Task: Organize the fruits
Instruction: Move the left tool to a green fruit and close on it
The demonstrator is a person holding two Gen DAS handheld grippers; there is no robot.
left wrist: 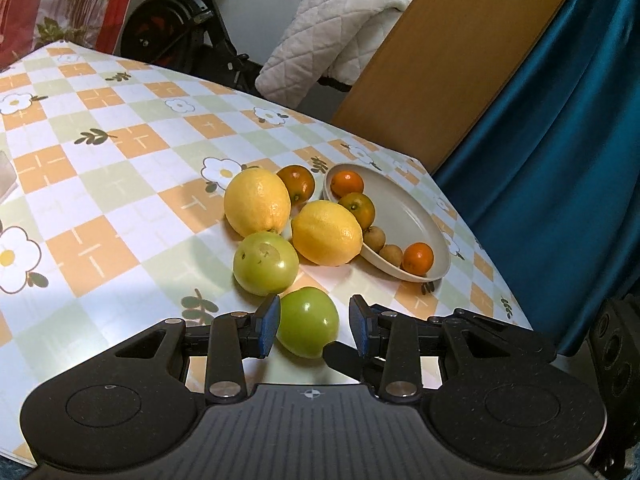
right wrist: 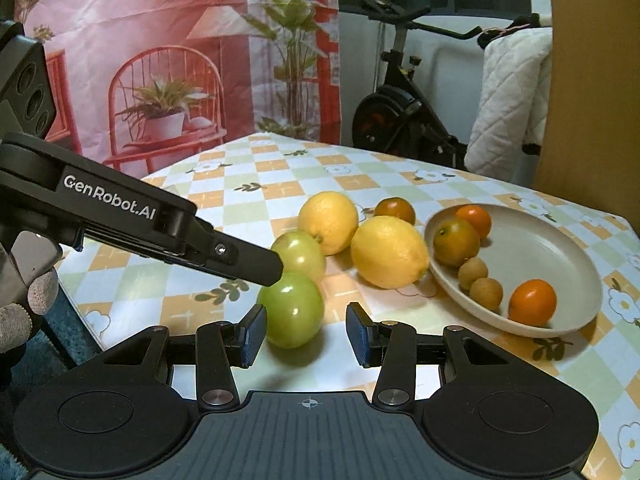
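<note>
While both grippers hang low over the checked tablecloth (left wrist: 120, 200), the nearest green fruit (left wrist: 307, 322) sits on the cloth at the near end of the heap, with its paler twin (left wrist: 266, 262) just behind it and two lemons (left wrist: 326, 232) beyond. The left gripper (left wrist: 314, 326) has its fingers partly apart on either side of this fruit; one blue pad (left wrist: 269, 322) looks to be touching or nearly touching its flank, the other stands clear, so nothing is gripped. The right gripper (right wrist: 306, 334) is likewise partly open and empty, the same fruit (right wrist: 291, 310) lying ahead of its gap and off toward one finger. The beige plate (right wrist: 560, 256) (already holding small oranges and two brown longan-like fruits) stands just beside the lemons.

The green fruit looks smooth, glossy and firm, probably light but apt to roll or slip. I would take it across its widest middle, pads opposite each other, with gentle pressure to avoid bruising.
</note>
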